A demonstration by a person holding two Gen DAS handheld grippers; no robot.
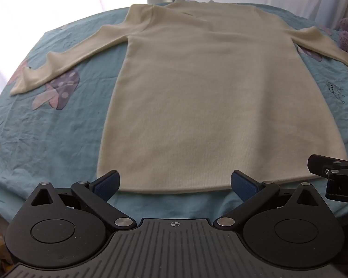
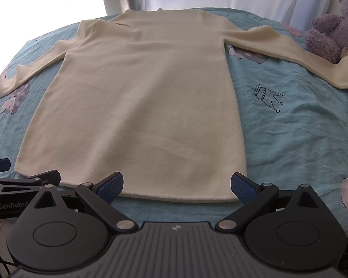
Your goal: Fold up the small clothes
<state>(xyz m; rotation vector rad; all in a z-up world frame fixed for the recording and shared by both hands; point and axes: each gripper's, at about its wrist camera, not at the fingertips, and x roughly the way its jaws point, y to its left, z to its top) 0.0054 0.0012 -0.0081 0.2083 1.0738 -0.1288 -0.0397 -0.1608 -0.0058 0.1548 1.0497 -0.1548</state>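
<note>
Left gripper (image 1: 175,181) spread wide, nothing between the blue pads (image 1: 107,184), hovering at the near hem. Right gripper (image 2: 176,185) same: fingers wide apart, empty, at the hem's right part, just beside the left one. Cream sweater (image 1: 197,97) lies flat on the teal bedsheet (image 1: 58,134), hem toward the grippers, neck at the far edge, both sleeves out to the sides. Right sleeve (image 2: 297,53) runs toward a purple teddy bear (image 2: 331,27) at the far right; its cuff lies right by the bear. Crown print (image 2: 268,96) on the sheet right of the body.
</note>
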